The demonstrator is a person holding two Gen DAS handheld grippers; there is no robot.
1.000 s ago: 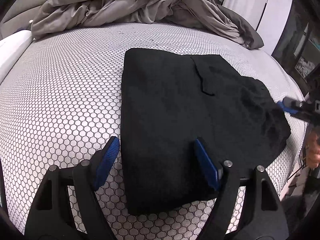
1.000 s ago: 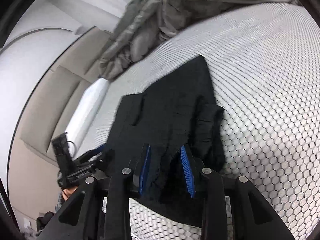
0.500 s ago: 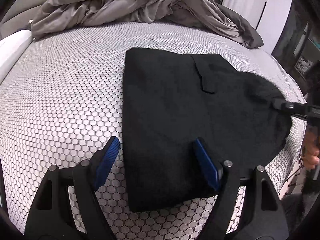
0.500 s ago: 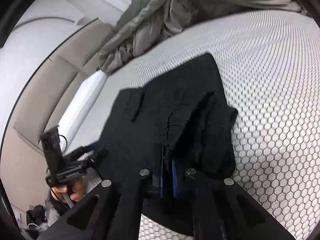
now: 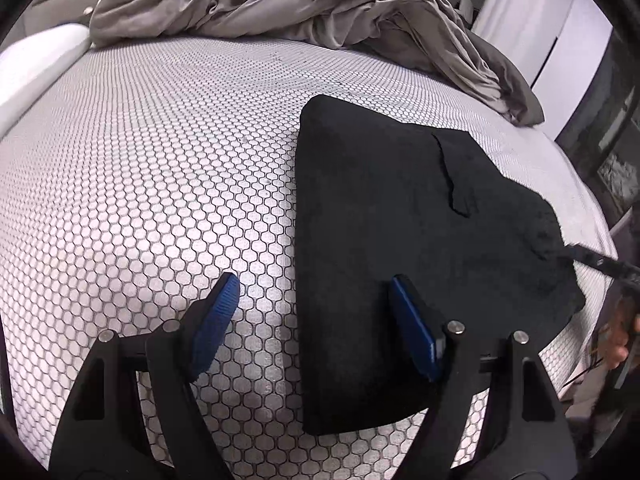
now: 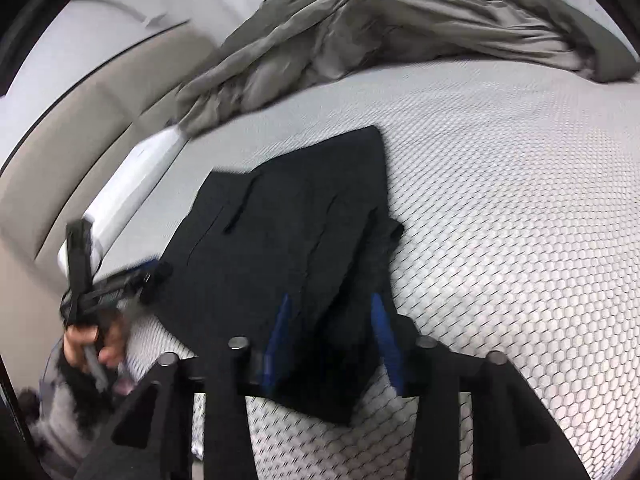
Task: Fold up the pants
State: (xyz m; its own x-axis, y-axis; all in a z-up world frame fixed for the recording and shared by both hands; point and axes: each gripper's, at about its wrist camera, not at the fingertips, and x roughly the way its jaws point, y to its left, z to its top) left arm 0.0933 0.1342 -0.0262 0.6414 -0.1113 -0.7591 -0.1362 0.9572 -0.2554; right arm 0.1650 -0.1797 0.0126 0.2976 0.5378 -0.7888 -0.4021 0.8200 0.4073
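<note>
Black fleecy pants [image 5: 400,240] sit folded into a block on the bed [image 5: 160,160], centre-right in the left wrist view. They look soft, floppy and light, so I'd pinch a doubled edge. Left hand-held gripper [image 5: 316,312] stands open, closing slightly, straddling the left edge. Right hand-held gripper [image 6: 332,340] has just opened, cloth lying loose between.

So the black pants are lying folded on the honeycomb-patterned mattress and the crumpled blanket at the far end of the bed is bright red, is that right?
Not quite. The black pants do lie folded on the honeycomb-patterned mattress, and a crumpled blanket is heaped at the far end of the bed, but it is grey-brown, not bright red. The left wrist view shows it plainly, and the right wrist view agrees.
</note>
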